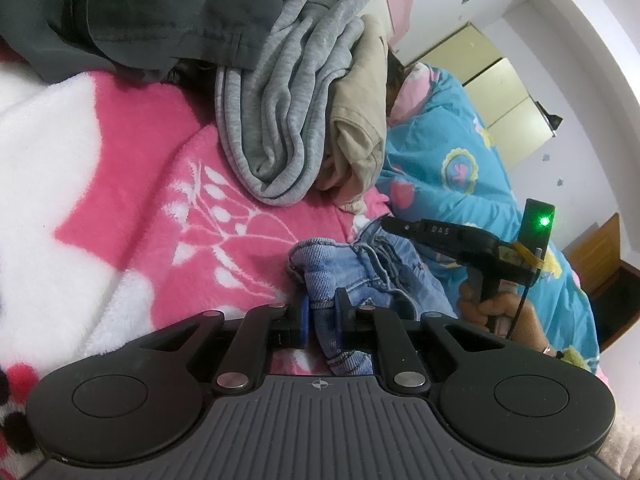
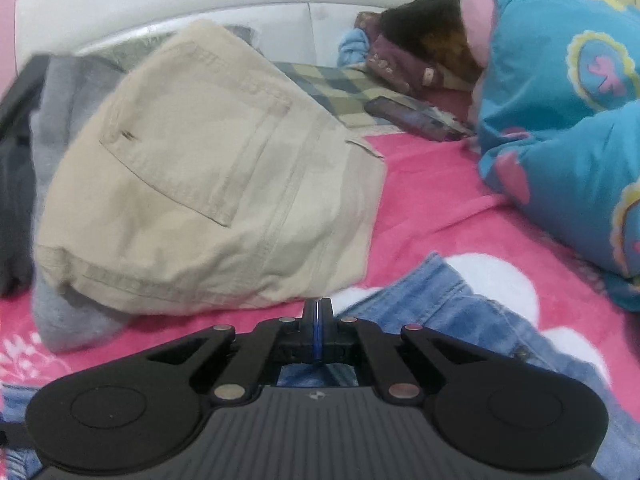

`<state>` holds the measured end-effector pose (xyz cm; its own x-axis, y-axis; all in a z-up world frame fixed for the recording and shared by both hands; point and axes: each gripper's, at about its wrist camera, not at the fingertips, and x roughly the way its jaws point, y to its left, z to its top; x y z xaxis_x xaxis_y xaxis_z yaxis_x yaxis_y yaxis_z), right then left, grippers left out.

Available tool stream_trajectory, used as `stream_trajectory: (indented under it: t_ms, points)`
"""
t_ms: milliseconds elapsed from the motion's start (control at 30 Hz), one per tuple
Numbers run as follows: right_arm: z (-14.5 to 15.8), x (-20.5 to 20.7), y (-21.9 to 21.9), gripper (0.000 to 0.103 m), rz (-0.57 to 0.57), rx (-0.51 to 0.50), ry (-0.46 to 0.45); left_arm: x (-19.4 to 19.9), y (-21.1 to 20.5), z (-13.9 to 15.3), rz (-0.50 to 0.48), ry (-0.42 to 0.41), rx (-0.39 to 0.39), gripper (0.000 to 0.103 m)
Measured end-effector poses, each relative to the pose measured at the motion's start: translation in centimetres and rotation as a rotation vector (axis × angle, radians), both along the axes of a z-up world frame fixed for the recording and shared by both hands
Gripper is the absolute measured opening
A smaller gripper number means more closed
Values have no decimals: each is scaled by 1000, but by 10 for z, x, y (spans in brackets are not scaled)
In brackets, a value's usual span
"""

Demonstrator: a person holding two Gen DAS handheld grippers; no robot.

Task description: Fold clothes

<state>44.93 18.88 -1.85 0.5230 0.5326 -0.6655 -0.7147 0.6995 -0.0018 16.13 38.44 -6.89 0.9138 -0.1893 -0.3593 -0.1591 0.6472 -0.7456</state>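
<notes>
- The pink-and-white blanket (image 1: 132, 152) fills most of both views.
- A blue patterned quilt (image 2: 560, 120) bulks along the right side, with dark hair showing at its upper edge.
- Beige trousers (image 2: 208, 184) sit at centre left of the right wrist view, back pocket up, leaning on a grey garment (image 1: 280, 120); a dark garment (image 1: 120, 12) is cut off at upper left.
- The jeans (image 1: 360, 276) lie bunched at lower centre.
- The left gripper (image 1: 320, 312) pinches a fold of the jeans.
- The right gripper (image 2: 317, 312) has its pads pressed together; whether denim is caught I cannot tell. Its side reads "DAS".
- A phone-like slab (image 2: 416, 118) is blurred.
</notes>
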Motion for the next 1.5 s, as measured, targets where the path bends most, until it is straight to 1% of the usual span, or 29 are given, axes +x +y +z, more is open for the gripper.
stream_trajectory:
  t_ms: [67, 133, 167, 200, 267, 333, 367, 400, 467, 500, 600, 667, 800, 933, 1067, 1267, 1333, 1367, 1400, 1433, 1467, 1500]
  points:
    - [1, 0, -8, 3, 31, -15, 28, -1, 0, 0, 0, 1, 0, 11]
    - [-1, -2, -15, 20, 61, -30, 51, -2, 0, 0, 0, 2, 0, 11]
    - [-3, -2, -18, 37, 68, -43, 54, -2, 0, 0, 0, 2, 0, 11]
    - [-7, -1, -18, 41, 73, -58, 66, -2, 0, 0, 0, 2, 0, 11]
    - [-16, 1, -20, 41, 73, -52, 91, -2, 0, 0, 1, 2, -1, 11]
    - [-19, 2, -21, 36, 58, -22, 105, -2, 0, -1, 1, 2, -2, 11]
    - [-18, 2, -23, 23, 43, -12, 99, -2, 0, -1, 2, 1, -3, 11]
    - [-17, 2, -24, 2, 27, -5, 92, -2, 0, -1, 2, 0, -4, 11]
    - [-13, 5, -32, 1, 8, 49, 115, -2, 0, -1, 2, -2, -6, 11]
    - [-11, 4, -35, 1, 5, 69, 112, -2, 0, -1, 2, -3, -7, 11]
    - [-7, 2, -38, 2, 0, 92, 101, -2, 1, -1, 1, -4, -8, 11]
    - [-6, 1, -39, 2, 0, 95, 89, -1, 0, -1, 1, -4, -7, 11]
    - [-6, -4, -32, 1, -5, 73, 27, -2, 1, -2, 3, -9, -15, 11]
    - [4, -5, -25, 1, 12, 115, -11, -3, 4, -4, 7, -20, -53, 11]
    - [3, 1, -15, 1, 9, 110, -26, -3, 4, -4, 11, -16, -51, 11]
    - [-33, 14, 6, 2, 5, 39, 7, -2, 3, -4, 9, -3, -40, 11]
    - [-24, 17, 2, 3, 1, 32, 57, -1, 3, -3, 8, 0, -41, 11]
    - [-18, 18, -1, 10, -2, 30, 86, -1, 4, -3, 7, 2, -42, 12]
    - [-8, 18, -7, 25, -8, 28, 111, -1, 4, -3, 3, 1, -40, 12]
    - [5, 13, -19, 32, -21, 35, 115, -2, 4, -4, -2, -5, -46, 12]
    - [20, 7, -34, 41, -38, 47, 108, -2, 6, -4, -7, -11, -53, 12]
    - [36, -4, -56, 44, -52, 65, 102, -3, 7, -5, -13, -17, -60, 12]
